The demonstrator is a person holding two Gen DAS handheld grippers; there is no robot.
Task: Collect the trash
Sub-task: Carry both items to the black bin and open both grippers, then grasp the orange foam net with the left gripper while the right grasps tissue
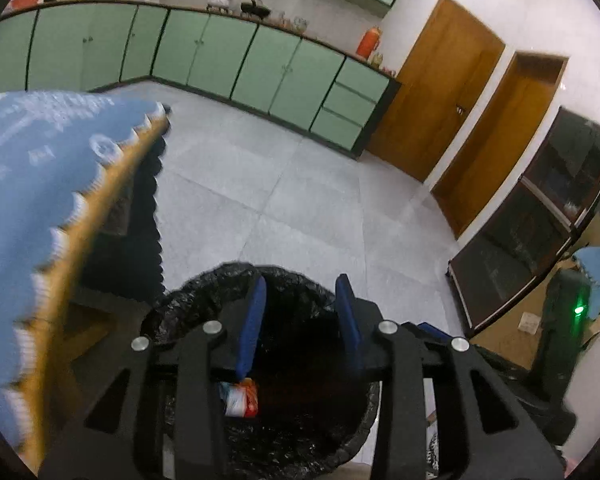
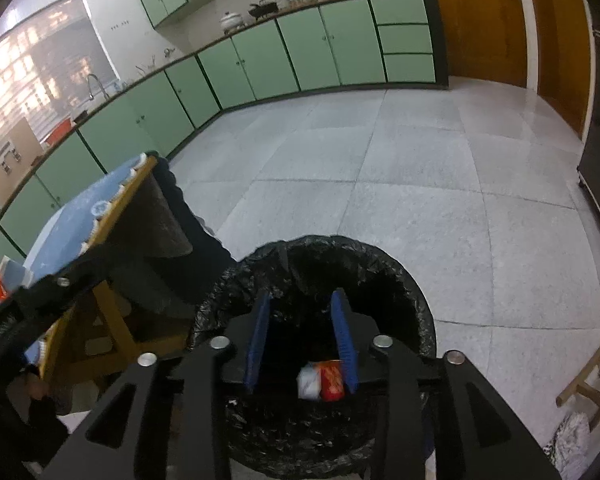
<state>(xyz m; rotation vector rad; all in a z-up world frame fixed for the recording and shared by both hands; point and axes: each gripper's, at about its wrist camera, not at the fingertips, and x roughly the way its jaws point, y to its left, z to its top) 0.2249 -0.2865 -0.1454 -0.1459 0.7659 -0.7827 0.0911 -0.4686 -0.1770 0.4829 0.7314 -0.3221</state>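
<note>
Right tool [image 2: 302, 312] parted over bin [image 2: 416, 300]; wrapper [image 2: 322, 380] inside

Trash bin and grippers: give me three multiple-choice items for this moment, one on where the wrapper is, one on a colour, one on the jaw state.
1. Where is the red and white wrapper?
A. on the floor tiles
B. inside the trash bin
C. on the table

2. What colour is the bag lining the bin?
A. black
B. white
C. green

3. How do the jaws of the right gripper stand?
A. clamped on the wrapper
B. pressed fully together
C. apart, with nothing gripped

Answers:
1 B, both wrist views show the wrapper low inside the bin's opening.
2 A, crinkled black plastic covers the rim and inner wall.
3 C, the blue pads stand apart with dark bin interior between them, and the wrapper sits lower, in the bin. The left gripper looks the same.
</note>
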